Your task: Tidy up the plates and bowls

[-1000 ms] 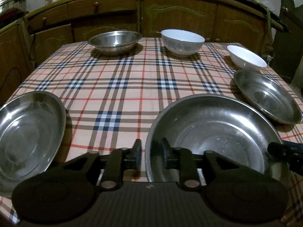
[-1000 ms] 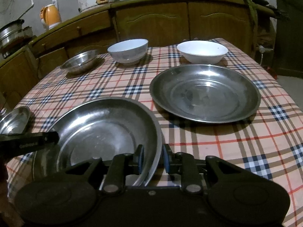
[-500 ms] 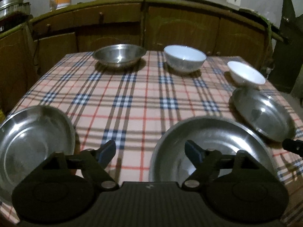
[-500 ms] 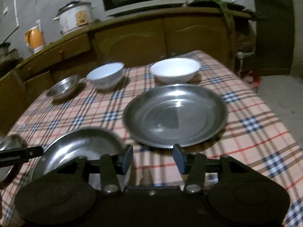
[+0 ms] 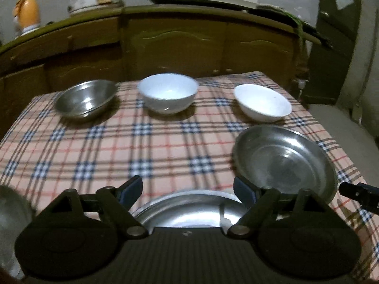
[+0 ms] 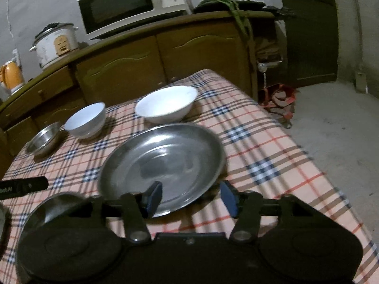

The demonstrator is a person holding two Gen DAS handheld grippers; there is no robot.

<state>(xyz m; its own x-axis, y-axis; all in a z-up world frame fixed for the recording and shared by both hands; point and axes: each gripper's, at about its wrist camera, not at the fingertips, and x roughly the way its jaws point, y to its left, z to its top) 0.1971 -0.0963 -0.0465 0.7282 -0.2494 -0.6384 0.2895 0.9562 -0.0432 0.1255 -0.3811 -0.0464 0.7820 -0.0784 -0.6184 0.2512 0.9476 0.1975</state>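
Note:
My left gripper (image 5: 188, 190) is open and empty above the large steel plate (image 5: 189, 213) at the table's near edge. My right gripper (image 6: 191, 197) is open and empty over the near rim of a second steel plate (image 6: 163, 163), which also shows in the left wrist view (image 5: 284, 163). At the back stand a steel bowl (image 5: 85, 99), a deep white bowl (image 5: 168, 93) and a shallow white bowl (image 5: 263, 103). The same three show in the right wrist view: steel bowl (image 6: 43, 138), deep bowl (image 6: 86, 119), shallow bowl (image 6: 167, 104). Another steel plate (image 5: 11, 210) lies at the left edge.
The table wears a plaid cloth (image 5: 165, 151). Wooden cabinets (image 6: 189, 54) stand behind it with a microwave (image 6: 132, 2), a rice cooker (image 6: 55, 43) and an orange kettle (image 6: 10, 74). The table's right edge drops to a concrete floor (image 6: 331, 130).
Both grippers opened and let go of the large steel plate, then rose and drew back. The right gripper swung right toward the second steel plate.

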